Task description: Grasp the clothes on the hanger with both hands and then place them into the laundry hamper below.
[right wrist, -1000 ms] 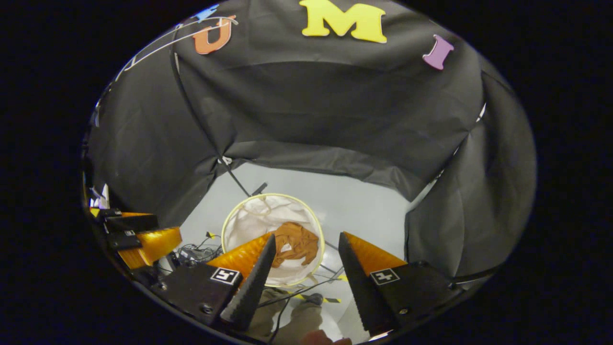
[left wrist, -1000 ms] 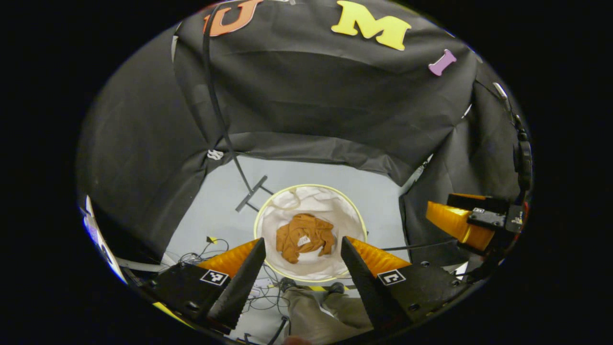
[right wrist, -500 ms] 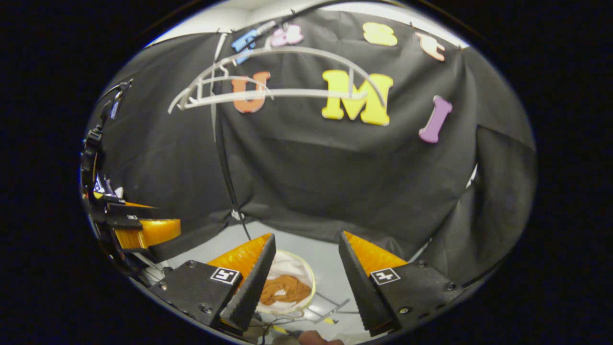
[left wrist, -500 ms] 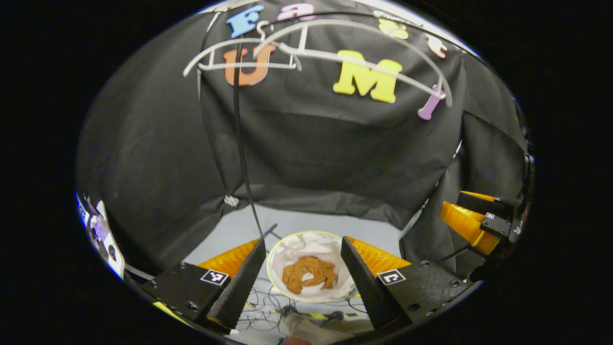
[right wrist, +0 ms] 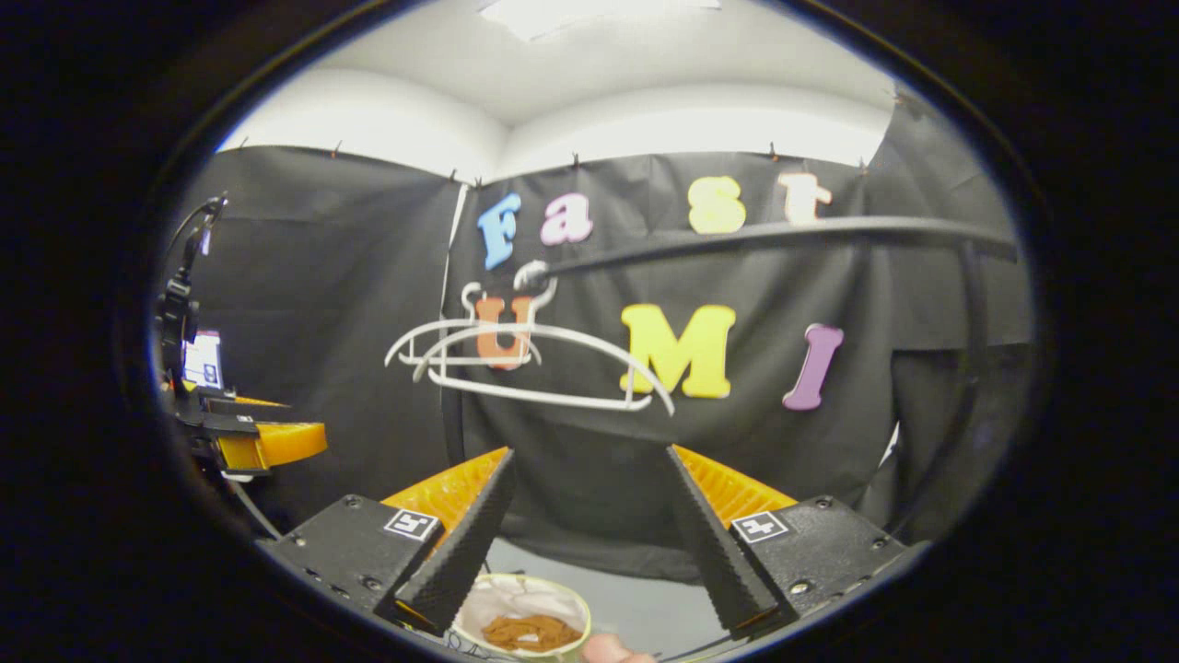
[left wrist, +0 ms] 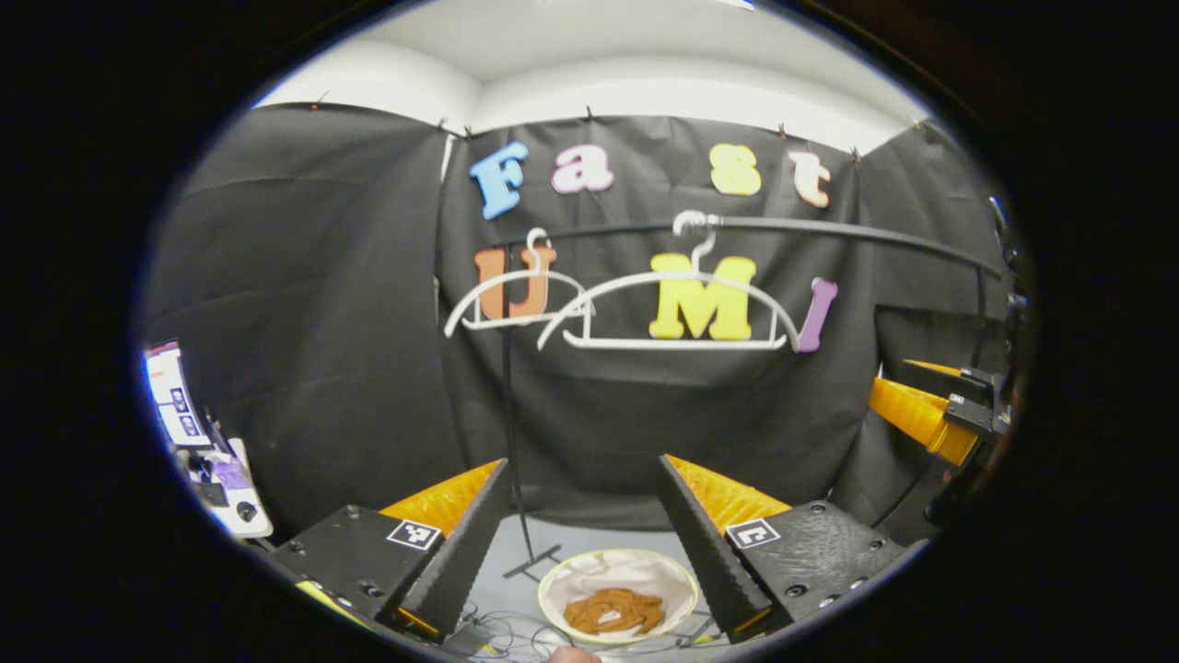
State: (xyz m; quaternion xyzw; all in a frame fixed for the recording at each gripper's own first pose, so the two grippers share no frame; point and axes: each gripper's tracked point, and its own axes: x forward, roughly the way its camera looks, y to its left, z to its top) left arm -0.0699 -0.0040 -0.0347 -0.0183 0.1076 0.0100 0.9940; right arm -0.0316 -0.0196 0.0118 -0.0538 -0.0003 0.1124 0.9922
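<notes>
Hand-held grippers, left (left wrist: 582, 502) & right (right wrist: 589, 493), both agape; brown clothes (left wrist: 614, 610) crumpled in hamper (left wrist: 562, 583).

In my right gripper view, my right tongs (right wrist: 584, 520) cover the near left rim of the laundry hamper (right wrist: 564, 591), and the bottom edge cuts its lower part off. The clothes (right wrist: 531, 632) inside are too small to tell what garment they are. In my left gripper view, my left tongs (left wrist: 582, 529) hide the hamper's rim at 3 o'clock. My other tongs, at 3 o'clock there, are cut by the edge, so I cannot tell their jaws.
</notes>
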